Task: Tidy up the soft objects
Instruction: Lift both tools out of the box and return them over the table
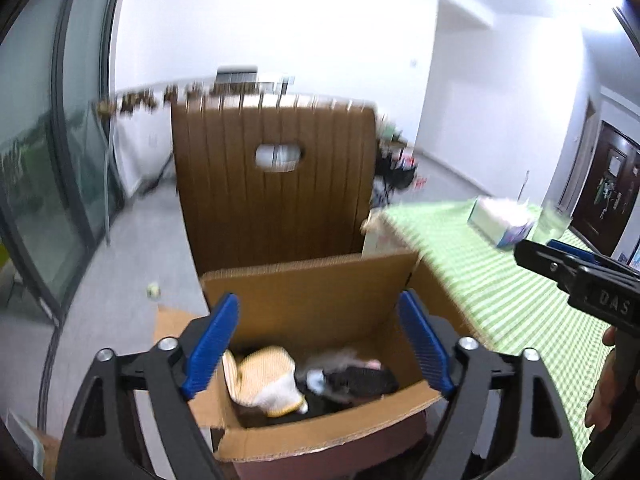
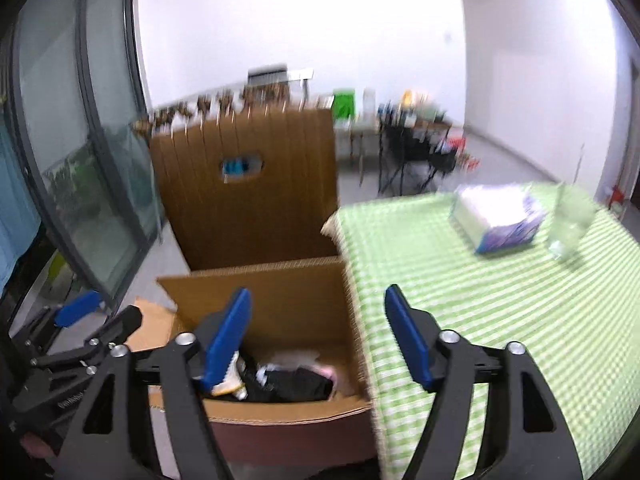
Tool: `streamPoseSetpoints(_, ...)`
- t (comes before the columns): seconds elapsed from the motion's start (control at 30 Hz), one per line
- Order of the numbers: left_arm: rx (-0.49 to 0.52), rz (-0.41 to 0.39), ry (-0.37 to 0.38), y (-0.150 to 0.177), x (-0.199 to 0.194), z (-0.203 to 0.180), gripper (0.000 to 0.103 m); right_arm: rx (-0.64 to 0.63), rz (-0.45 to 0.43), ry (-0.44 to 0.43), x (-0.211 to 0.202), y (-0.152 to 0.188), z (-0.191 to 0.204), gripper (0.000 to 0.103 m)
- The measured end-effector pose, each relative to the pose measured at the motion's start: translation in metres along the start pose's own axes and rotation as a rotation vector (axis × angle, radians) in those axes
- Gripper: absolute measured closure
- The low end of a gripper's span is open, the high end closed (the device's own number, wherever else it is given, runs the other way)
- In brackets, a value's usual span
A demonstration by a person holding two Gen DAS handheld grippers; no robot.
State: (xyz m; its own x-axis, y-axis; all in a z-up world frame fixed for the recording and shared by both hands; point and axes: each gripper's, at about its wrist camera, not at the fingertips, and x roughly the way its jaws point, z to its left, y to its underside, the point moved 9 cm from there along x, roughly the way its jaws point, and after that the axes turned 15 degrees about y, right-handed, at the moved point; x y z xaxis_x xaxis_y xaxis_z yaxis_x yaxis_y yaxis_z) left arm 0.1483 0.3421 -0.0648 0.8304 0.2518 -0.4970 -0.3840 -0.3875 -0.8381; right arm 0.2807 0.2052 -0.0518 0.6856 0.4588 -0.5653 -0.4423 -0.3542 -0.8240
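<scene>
The cardboard box (image 1: 320, 300) is brown. Inside it lie a yellow-and-white striped cloth (image 1: 268, 376) and a black cloth (image 1: 360, 380). Beside the box, the counter (image 2: 480, 300) wears green-and-white checks.

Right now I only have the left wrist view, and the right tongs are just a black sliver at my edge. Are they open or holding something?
Observer: The right tongs are open, with nothing between them.
Operator: Where do they sit relative to the cardboard box?
Observer: In the right wrist view they straddle the table-side wall of the cardboard box: one finger shows against the box, the other against the green checked tablecloth.
</scene>
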Motion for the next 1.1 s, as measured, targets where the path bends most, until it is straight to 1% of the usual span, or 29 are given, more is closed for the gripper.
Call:
streamPoseSetpoints(0.07,0.048,-0.037,0.009,-0.006,-0.010,-0.015,0.016,0.023,-0.068,0.017,-0.018,-0.003,-0.013,0.033)
streamPoseSetpoints(0.13,0.074,-0.046,0.024,-0.007,-0.015,-0.026,0.016,0.042,-0.106,0.032,-0.033,-0.003,-0.024,0.032)
streamPoseSetpoints(0.23,0.090,-0.073,0.056,-0.009,-0.025,-0.041,0.015,0.059,-0.147,0.062,-0.050,-0.003,-0.036,0.032)
streamPoseSetpoints(0.3,0.106,-0.096,0.065,-0.012,-0.032,-0.049,0.008,0.071,-0.168,0.078,-0.059,-0.003,-0.042,0.032)
streamPoseSetpoints(0.33,0.111,-0.103,0.065,-0.013,-0.035,-0.051,0.008,0.075,-0.173,0.088,-0.062,-0.002,-0.045,0.031)
streamPoseSetpoints(0.47,0.112,-0.120,0.080,-0.014,-0.040,-0.061,0.008,0.100,-0.182,0.111,-0.070,0.005,-0.054,0.029)
streamPoseSetpoints(0.63,0.125,-0.119,0.100,-0.010,-0.042,-0.071,0.008,0.120,-0.171,0.134,-0.074,0.015,-0.064,0.029)
streamPoseSetpoints(0.77,0.138,-0.114,0.117,-0.006,-0.042,-0.079,0.008,0.131,-0.179,0.161,-0.081,0.019,-0.073,0.029)
streamPoseSetpoints(0.97,0.157,-0.082,0.147,0.005,-0.031,-0.094,0.008,0.167,-0.171,0.213,-0.091,0.033,-0.099,0.028)
streamPoseSetpoints(1.1,0.177,-0.059,0.177,0.011,-0.021,-0.114,0.008,0.204,-0.157,0.261,-0.099,0.046,-0.125,0.028)
